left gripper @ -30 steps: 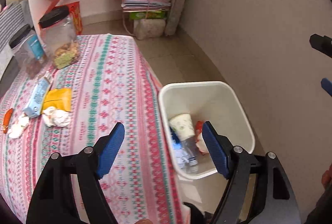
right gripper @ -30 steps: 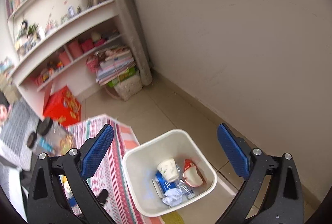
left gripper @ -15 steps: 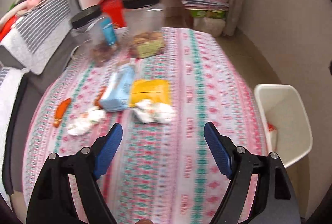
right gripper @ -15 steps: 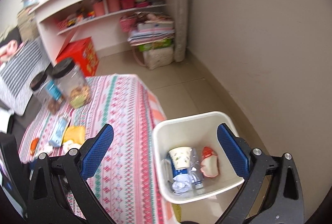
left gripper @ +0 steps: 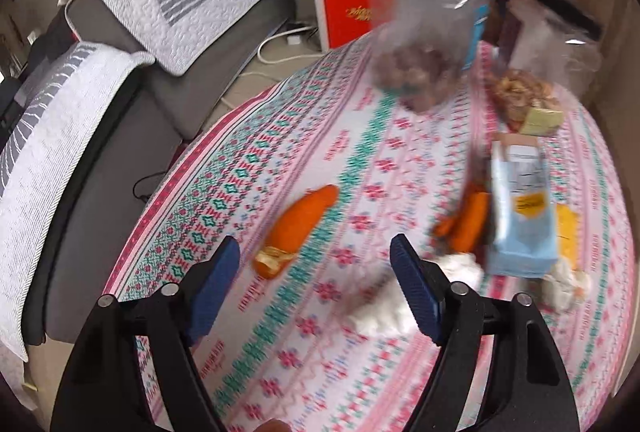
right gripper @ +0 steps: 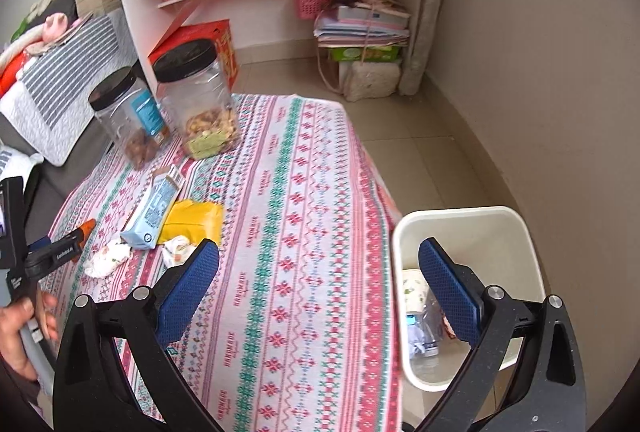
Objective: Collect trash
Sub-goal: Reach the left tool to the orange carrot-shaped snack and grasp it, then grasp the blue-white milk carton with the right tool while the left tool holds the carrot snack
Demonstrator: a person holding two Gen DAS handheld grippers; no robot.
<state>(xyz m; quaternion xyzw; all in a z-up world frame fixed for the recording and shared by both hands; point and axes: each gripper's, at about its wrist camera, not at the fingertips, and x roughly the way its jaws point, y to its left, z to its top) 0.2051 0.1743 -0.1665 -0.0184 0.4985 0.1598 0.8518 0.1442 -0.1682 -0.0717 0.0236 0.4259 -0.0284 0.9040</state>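
The left gripper [left gripper: 314,288] hung over the pink, white and teal patterned tablecloth [left gripper: 360,160], its blue-padded jaws apart and closing, with only cloth between them. Just beyond its left pad lay an orange peel-like scrap [left gripper: 298,230]. Near the right pad sat a crumpled white tissue [left gripper: 384,312], partly hidden by that pad. Further right stood a light-blue carton [left gripper: 520,212], with a second orange scrap [left gripper: 466,224] against its left side, a yellow packet [left gripper: 568,232] behind it and another crumpled tissue [left gripper: 566,282] at its foot. Two clear plastic jars with black lids [left gripper: 424,28] stood at the far end, blurred.

The right gripper [right gripper: 318,288] was wide open and empty, held above the table's near edge. The white plastic waste bin [right gripper: 516,228] stood on the tiled floor beside the table, its contents showing past the right pad: a paper cup [right gripper: 414,288], a clear bottle and crumpled scraps. At the left border a hand [right gripper: 18,328] gripped the other tool's handle.
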